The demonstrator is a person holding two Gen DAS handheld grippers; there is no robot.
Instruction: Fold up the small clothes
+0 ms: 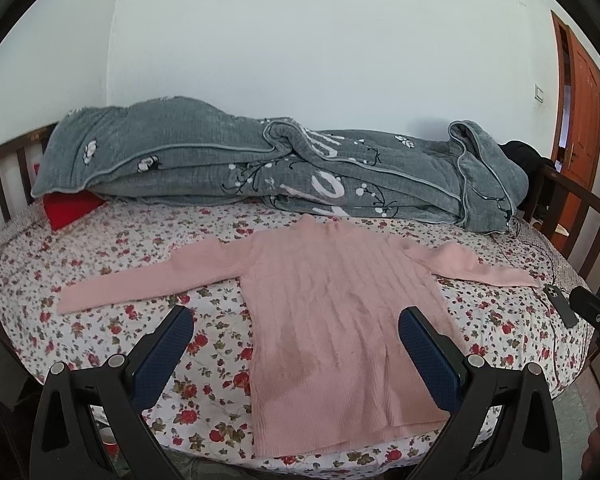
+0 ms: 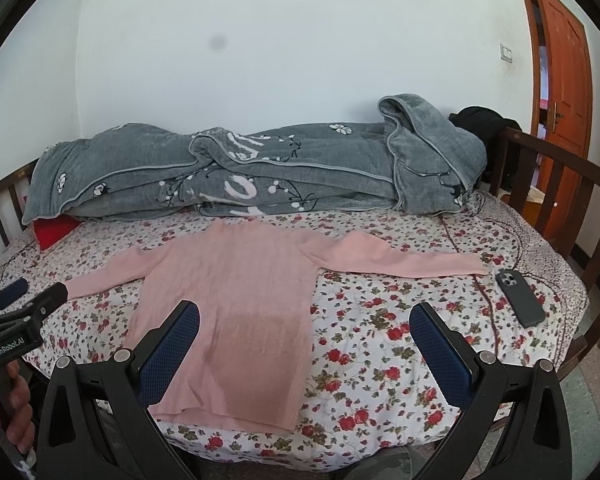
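Pink ribbed knit sweater [image 1: 332, 312]: flat on floral-sheeted bed [image 2: 380, 344], sleeves spread. My left tongs [image 1: 296, 356] and right tongs [image 2: 304, 356]: released, seemingly hovering above.

White wall [image 1: 320, 40] — orange door [image 2: 562, 92] — railed bed [image 2: 420, 320].

A soft, matt, ribbed knit is seen in the pink sweater [image 1: 332, 312]. The bed sheet [image 2: 380, 340] is of thin printed floral cloth. A thick, textured grey fabric with piped edges is shown by the quilt [image 1: 204, 164]. The bed rail [image 2: 548, 184] is of dark wood, the door [image 2: 564, 80] of glossy orange-brown wood. A matt dark case is worn by the phone [image 2: 520, 298].
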